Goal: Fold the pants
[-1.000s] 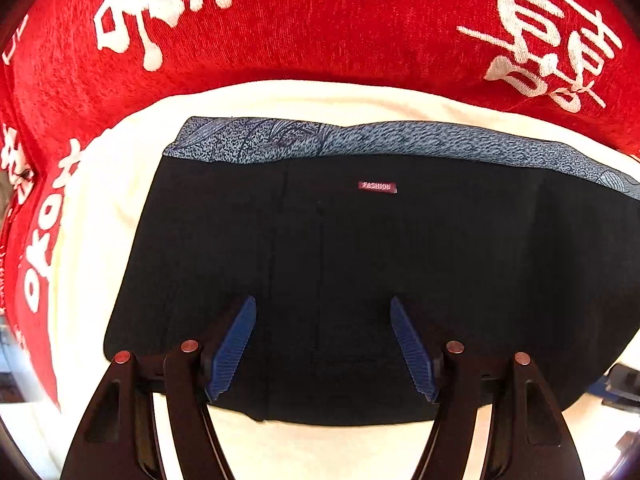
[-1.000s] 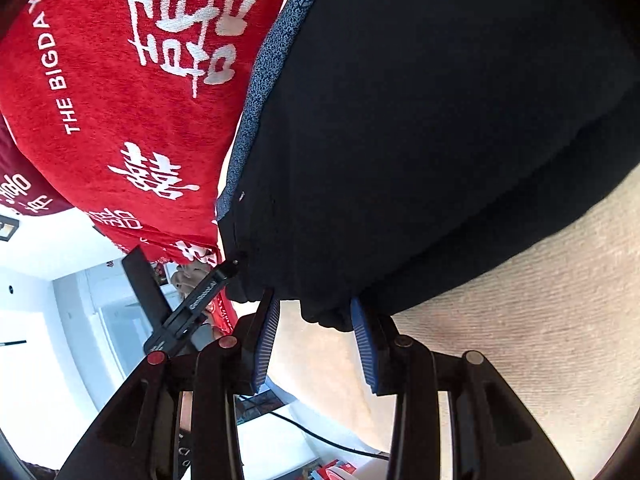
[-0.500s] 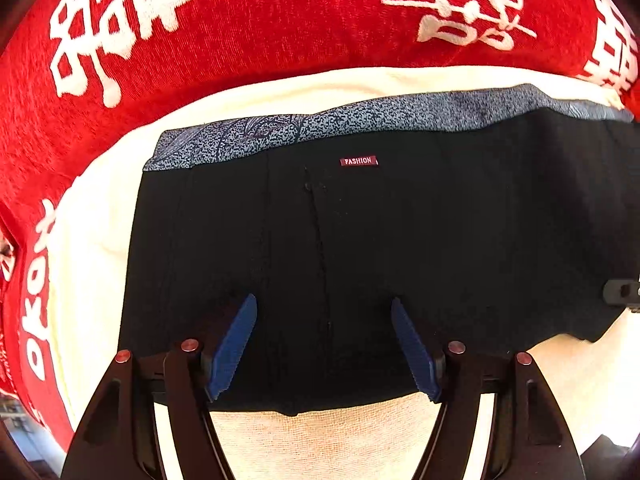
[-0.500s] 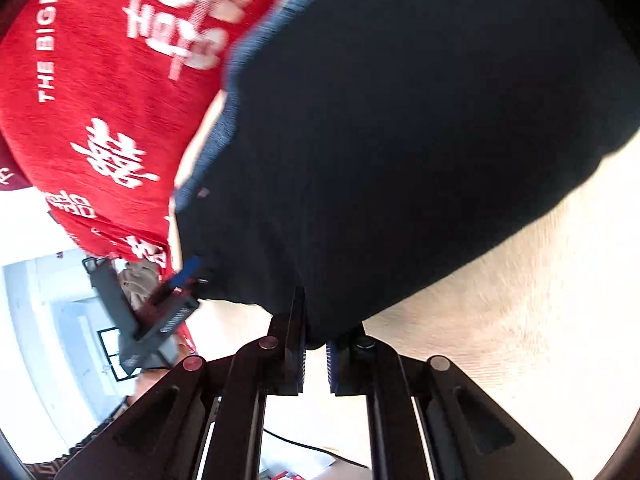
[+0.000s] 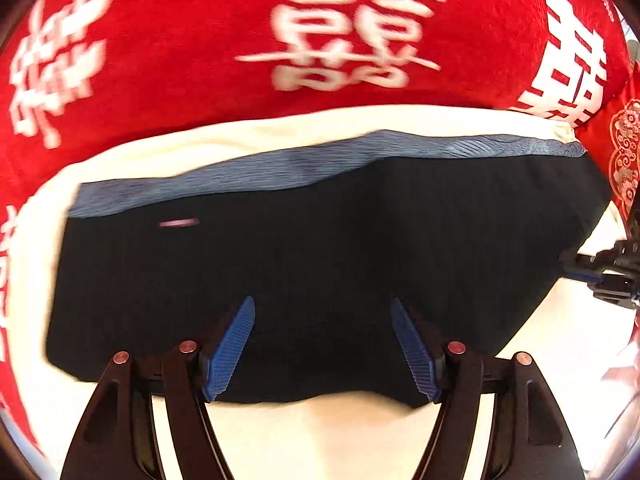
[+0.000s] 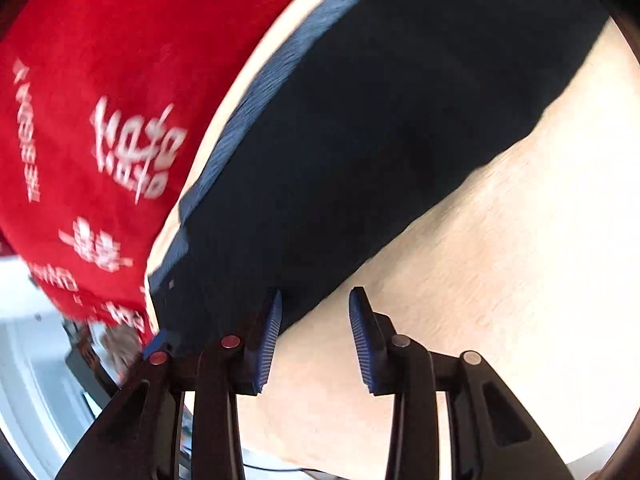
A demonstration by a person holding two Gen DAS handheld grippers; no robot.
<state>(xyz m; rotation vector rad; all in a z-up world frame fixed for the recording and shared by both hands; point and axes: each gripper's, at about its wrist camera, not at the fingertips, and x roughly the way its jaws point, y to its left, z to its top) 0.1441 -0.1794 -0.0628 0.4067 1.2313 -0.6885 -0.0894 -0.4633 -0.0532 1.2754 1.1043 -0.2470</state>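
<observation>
Black pants, folded flat, blue-grey patterned waistband along far edge, on cream cloth. Left gripper jaws released; right gripper jaws released.

Red cloth bears white double-happiness characters.

Soft cloth under hard black gripper frames

The black pants are matt cloth with a woven blue-grey waistband; the cream cover looks nubby, the red blanket plush; the ribbed blue pads look rubbery.
</observation>
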